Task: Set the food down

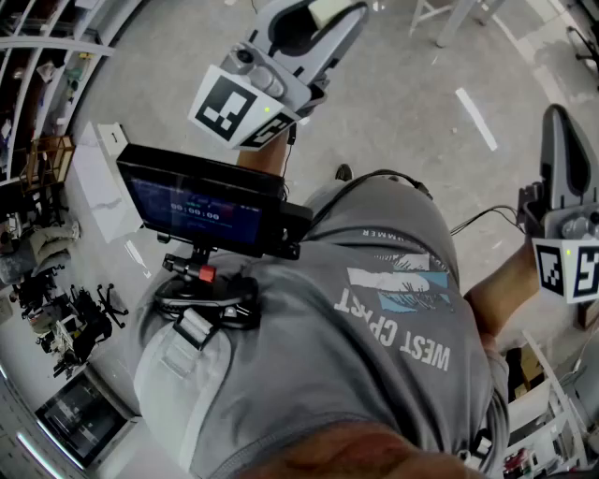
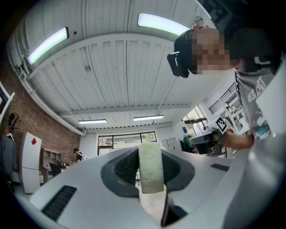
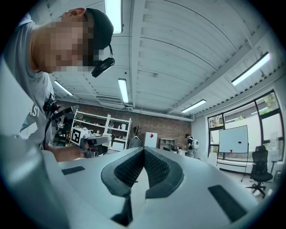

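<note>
A pale, whitish block of food (image 2: 150, 167) stands upright between the ribbed pads of my left gripper (image 2: 150, 156), which is shut on it. In the head view that left gripper (image 1: 335, 17) is raised high at the top, pointing away from the body, with the food (image 1: 328, 11) showing at its tip. My right gripper (image 1: 560, 120) is held up at the right edge. In the right gripper view its pads meet at the tips of the right gripper (image 3: 144, 153), with nothing between them. Both gripper views look up at the ceiling; no surface lies under either gripper.
A small monitor on a mount (image 1: 201, 201) hangs at the person's chest, over a grey shirt (image 1: 374, 309). Bare grey floor (image 1: 421, 112) lies below. Shelving (image 3: 96, 127) lines a brick wall; a whiteboard (image 3: 234, 139) and an office chair (image 3: 259, 172) stand at the right.
</note>
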